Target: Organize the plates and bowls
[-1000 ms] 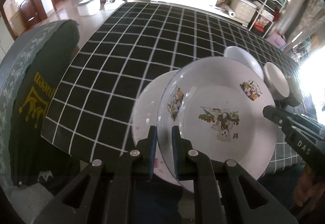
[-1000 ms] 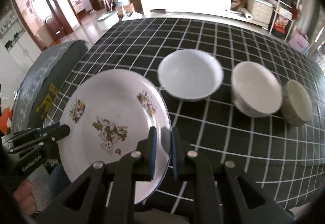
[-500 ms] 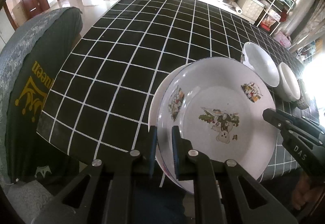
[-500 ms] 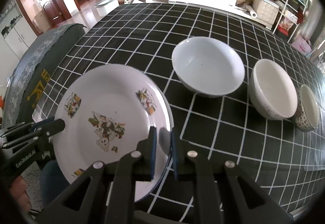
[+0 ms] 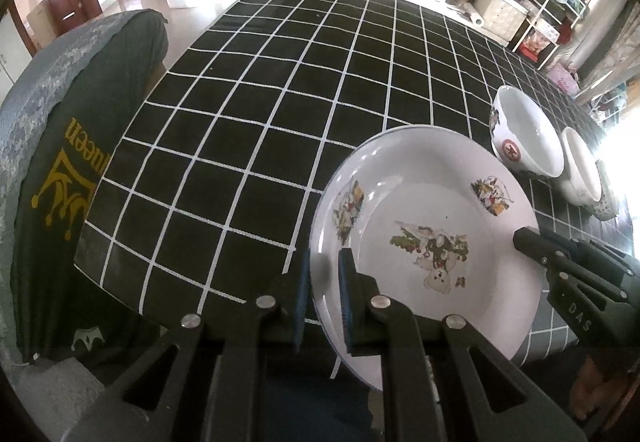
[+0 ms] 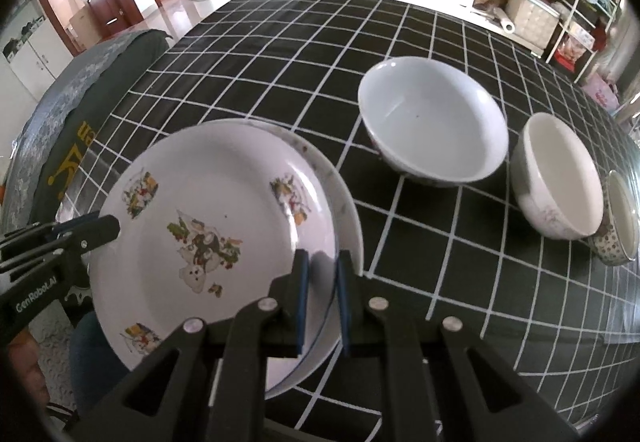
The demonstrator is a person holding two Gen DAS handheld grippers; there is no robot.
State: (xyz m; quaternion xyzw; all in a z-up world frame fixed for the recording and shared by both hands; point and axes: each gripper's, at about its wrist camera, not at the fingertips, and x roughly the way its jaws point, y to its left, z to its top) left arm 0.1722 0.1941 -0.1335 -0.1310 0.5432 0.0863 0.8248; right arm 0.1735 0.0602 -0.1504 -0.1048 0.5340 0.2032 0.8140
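Observation:
A white plate with cartoon prints (image 5: 432,217) (image 6: 208,209) is gripped at two opposite rims. My left gripper (image 5: 322,270) is shut on its near-left rim and shows in the right wrist view as a dark tip (image 6: 108,228). My right gripper (image 6: 322,266) is shut on the opposite rim and appears in the left wrist view (image 5: 528,238). Under this plate lies a second white plate (image 6: 344,201), with only its right rim showing. Whether the two plates touch I cannot tell. A large white bowl (image 6: 432,121) (image 5: 524,137), a medium bowl (image 6: 560,181) and a small patterned cup (image 6: 620,226) stand in a row to the right.
The table (image 5: 280,81) wears a black cloth with a white grid, and the plates sit at its near edge. A chair with a dark green cover (image 5: 80,161) stands at the left. Shelves, a white cabinet and boxes line the far wall.
Both grippers sank with the printed plate and carried it over the lower plate. That lower plate, showing at the left a second ago, is now almost fully covered.

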